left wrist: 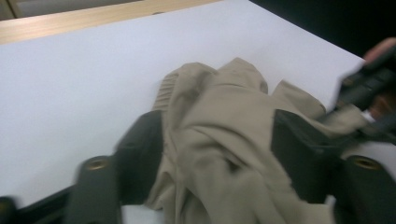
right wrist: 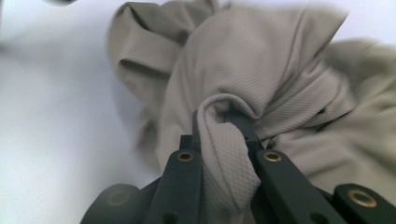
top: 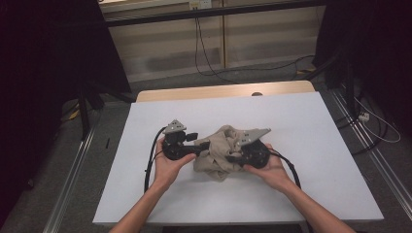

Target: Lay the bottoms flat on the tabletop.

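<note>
A crumpled beige cloth lies in the middle of the white table. My left gripper comes at it from the left. In the left gripper view its jaws stand fairly wide, with a thick bunch of the cloth filling the gap and touching both inner faces of the left gripper. My right gripper meets the cloth from the right. In the right gripper view the right gripper is shut on a narrow rolled fold of the cloth. The other hand's gripper shows blurred at the right edge.
A wooden strip runs along the table's far edge. Black cables hang and trail on the floor behind, and more cables lie to the right. Dark curtains stand at both sides. White tabletop surrounds the cloth.
</note>
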`<state>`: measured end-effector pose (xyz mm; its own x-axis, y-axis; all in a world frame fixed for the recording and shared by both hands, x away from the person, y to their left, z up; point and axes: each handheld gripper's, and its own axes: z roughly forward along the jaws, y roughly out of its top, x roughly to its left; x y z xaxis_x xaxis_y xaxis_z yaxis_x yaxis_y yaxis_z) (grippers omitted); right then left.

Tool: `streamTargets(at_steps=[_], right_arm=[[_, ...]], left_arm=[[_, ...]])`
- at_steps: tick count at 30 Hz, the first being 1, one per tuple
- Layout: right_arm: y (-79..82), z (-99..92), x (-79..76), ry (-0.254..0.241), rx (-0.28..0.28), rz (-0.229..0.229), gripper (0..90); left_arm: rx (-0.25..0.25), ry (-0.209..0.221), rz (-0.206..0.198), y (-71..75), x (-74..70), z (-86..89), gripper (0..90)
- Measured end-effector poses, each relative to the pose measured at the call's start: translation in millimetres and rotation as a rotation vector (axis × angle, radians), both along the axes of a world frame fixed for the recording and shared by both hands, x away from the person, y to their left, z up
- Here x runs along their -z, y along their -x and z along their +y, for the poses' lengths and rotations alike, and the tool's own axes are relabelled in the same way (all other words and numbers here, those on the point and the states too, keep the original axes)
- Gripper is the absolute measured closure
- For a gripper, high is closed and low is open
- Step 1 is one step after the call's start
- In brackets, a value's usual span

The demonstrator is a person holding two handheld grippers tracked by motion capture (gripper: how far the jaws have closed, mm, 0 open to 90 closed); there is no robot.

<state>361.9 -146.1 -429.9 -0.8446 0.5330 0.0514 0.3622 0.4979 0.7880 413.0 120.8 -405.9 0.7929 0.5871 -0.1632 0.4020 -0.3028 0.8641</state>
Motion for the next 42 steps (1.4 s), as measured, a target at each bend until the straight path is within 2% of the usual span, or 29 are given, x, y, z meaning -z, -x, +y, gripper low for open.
streamTargets(at_steps=[3,5,6,7,8,10,11,12,14,16,17,20,22,24,26,28,30,31,32,33,34,35,37,39,41,42], right_arm=[[24.3,-5.1,5.2,0.023,-0.040,0.022,84.4],[37.3,-8.7,11.1,0.054,-0.061,0.033,84.0],[41.1,-11.4,13.5,0.060,-0.053,0.042,82.3],[42.3,-15.3,14.7,0.057,-0.035,0.046,77.2],[41.8,-18.7,13.6,0.048,-0.018,0.047,67.7],[37.7,-24.4,5.1,0.029,0.021,0.023,48.3],[35.0,-27.3,-0.7,0.005,0.044,0.009,43.4],[32.8,-29.9,-6.6,-0.013,0.065,-0.007,39.0],[28.6,-34.2,-16.9,-0.027,0.105,-0.032,33.9],[23.6,-36.0,-23.7,-0.020,0.127,-0.041,33.9],[20.3,-36.4,-25.8,-0.014,0.147,-0.054,34.2],[2.7,-37.0,-26.9,-0.056,0.198,-0.046,44.5],[-14.0,-31.3,-25.2,-0.035,0.226,-0.054,49.0],[-32.2,-23.4,-21.3,-0.032,0.247,-0.039,50.2],[-48.1,-14.0,-15.6,0.015,0.281,-0.057,49.9],[-61.5,-7.6,-7.3,0.020,0.291,-0.036,49.4],[-68.3,-1.7,1.3,0.066,0.300,-0.040,51.4],[-69.1,-0.3,5.2,0.073,0.309,-0.031,54.1],[-68.5,0.4,8.0,0.079,0.298,-0.023,63.3],[-61.4,0.1,9.8,0.077,0.256,-0.027,80.5],[-61.4,0.1,9.8,0.077,0.256,-0.027,80.5],[-56.2,-1.0,9.2,0.077,0.242,-0.033,88.1],[-45.1,-5.0,7.8,0.079,0.203,-0.038,90.0],[-33.8,-9.8,8.3,0.107,0.172,-0.032,90.0],[-24.5,-15.2,11.5,0.134,0.159,-0.025,90.0],[-21.3,-18.1,13.9,0.138,0.153,-0.011,90.0]], left_arm=[[0.012,-0.016,0.012,-0.9,5.5,-7.0,46.6],[0.044,-0.052,0.016,-1.0,12.6,-15.4,43.9],[0.058,-0.068,0.024,-0.6,17.4,-20.4,43.6],[0.066,-0.095,0.032,0.0,22.8,-25.3,43.4],[0.082,-0.120,0.043,0.1,28.2,-29.4,44.7],[0.111,-0.157,0.082,1.5,40.8,-35.3,55.7],[0.136,-0.162,0.110,3.4,47.1,-36.6,63.5],[0.130,-0.157,0.111,6.4,50.3,-37.0,70.0],[0.159,-0.164,0.155,10.0,44.3,-34.5,75.9],[0.184,-0.180,0.140,20.2,40.4,-30.5,78.1],[0.198,-0.186,0.145,25.9,40.4,-28.0,78.2],[0.215,-0.183,0.136,39.7,40.4,-20.2,78.1],[0.205,-0.171,0.130,42.8,39.9,-16.0,77.3],[0.190,-0.168,0.113,42.9,41.0,-15.8,74.5],[0.181,-0.162,0.118,41.0,40.9,-15.5,67.7],[0.161,-0.159,0.105,40.1,39.6,-14.2,60.8],[0.136,-0.148,0.102,38.2,38.4,-11.5,53.0],[0.123,-0.149,0.095,37.2,37.5,-9.9,49.5],[0.114,-0.143,0.091,36.1,36.7,-8.3,46.2],[0.113,-0.135,0.090,34.6,35.7,-6.2,45.5],[0.103,-0.122,0.091,33.4,34.6,-4.4,45.5],[0.090,-0.110,0.088,32.1,33.6,-2.7,44.1],[0.071,-0.095,0.080,30.3,30.9,0.9,42.2],[0.031,-0.104,0.041,29.3,28.3,3.3,39.9],[0.006,-0.073,0.048,25.8,26.7,5.2,38.5],[-0.004,-0.075,0.044,23.2,25.7,5.2,38.4]])
